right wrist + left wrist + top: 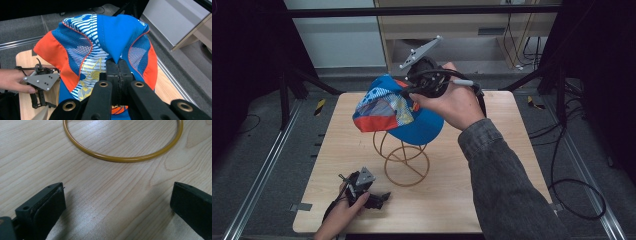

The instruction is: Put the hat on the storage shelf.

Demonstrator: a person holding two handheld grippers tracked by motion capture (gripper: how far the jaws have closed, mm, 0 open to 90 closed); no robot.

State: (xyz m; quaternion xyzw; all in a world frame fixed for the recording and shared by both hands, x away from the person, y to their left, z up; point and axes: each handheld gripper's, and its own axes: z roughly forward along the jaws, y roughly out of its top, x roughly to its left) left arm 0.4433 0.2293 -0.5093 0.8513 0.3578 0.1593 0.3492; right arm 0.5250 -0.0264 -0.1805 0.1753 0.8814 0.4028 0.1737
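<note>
Right fingers (119, 65) pinch cap (105, 50) fabric; left fingers (117, 205) agape, idle on table (100, 195) | step: cap poised above stand (401, 160) | next: lower crown squarely onto it

A light wooden counter (492, 175) sits on grey floor (257, 150), with black cables (577, 195) at its right and a shelf unit (472, 35) behind.

The high view is dim, its corners falling to black, with the table (362, 150) the brightest patch (soft glare streaks its grain in the left gripper view); all frames look slightly soft.
</note>
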